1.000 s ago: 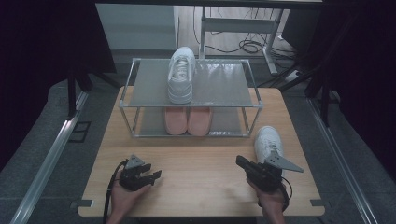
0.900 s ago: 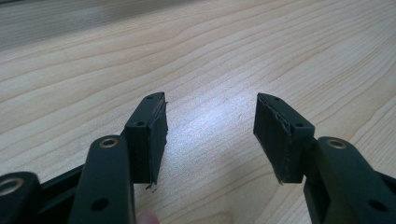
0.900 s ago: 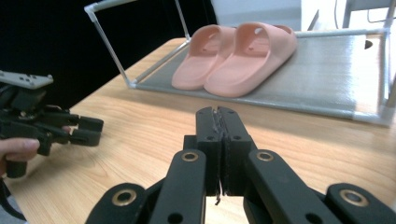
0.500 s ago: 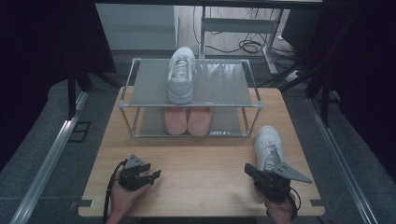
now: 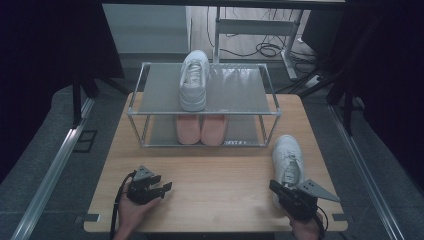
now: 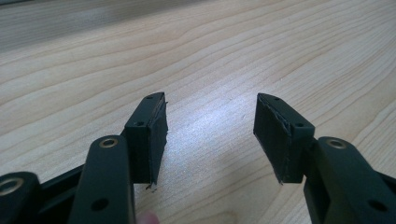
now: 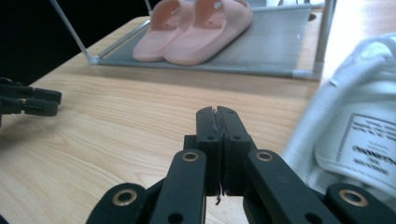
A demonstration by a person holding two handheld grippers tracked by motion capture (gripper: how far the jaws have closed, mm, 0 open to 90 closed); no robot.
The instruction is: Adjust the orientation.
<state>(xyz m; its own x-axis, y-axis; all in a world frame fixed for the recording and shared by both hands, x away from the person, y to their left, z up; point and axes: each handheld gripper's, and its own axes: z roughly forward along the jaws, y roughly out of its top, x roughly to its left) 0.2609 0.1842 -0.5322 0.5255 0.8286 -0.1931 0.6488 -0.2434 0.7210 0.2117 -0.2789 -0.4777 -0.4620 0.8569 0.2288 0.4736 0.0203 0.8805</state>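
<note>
The right gripper now sits lower in the high view than in the earlier pictures, drawn back toward the person's edge of the bench. A second ago its black body lay level with the heel half of the white sneaker on the bench, with the jaws pointing left of it; now the gripper is behind the heel, close to the bench's near right corner, and the sneaker's whole upper is uncovered from toe to heel. The grey three-cornered plate on top of the gripper has come back with it, and less of the person's right hand shows above the bottom edge.
</note>
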